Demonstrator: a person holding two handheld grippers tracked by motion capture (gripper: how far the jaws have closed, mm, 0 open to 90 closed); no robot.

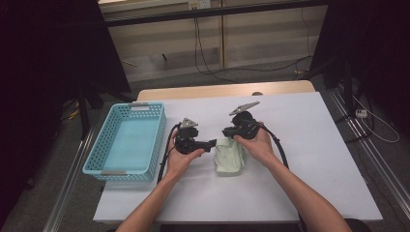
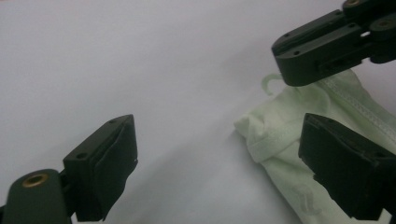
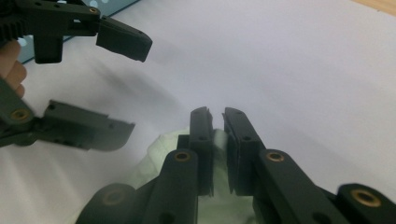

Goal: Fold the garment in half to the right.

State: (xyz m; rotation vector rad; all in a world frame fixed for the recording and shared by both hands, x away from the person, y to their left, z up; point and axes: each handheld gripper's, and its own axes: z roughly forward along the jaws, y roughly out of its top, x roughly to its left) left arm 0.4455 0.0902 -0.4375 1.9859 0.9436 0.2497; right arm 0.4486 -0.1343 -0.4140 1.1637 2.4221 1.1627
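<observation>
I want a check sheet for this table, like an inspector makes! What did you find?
Surface: white table, mostly bare.
Job's things: pale green cloth, crumpled, lying mid-table.
Clutter: empty blue basket at the left side.
Grippers: right gripper shut on the cloth, a fold pinched between its fingers; left gripper open, beside the cloth's edge.
Cables: black cable trails from the right gripper; another runs from the left one.
Surroundings: dim floor, wires lying behind the table.
</observation>
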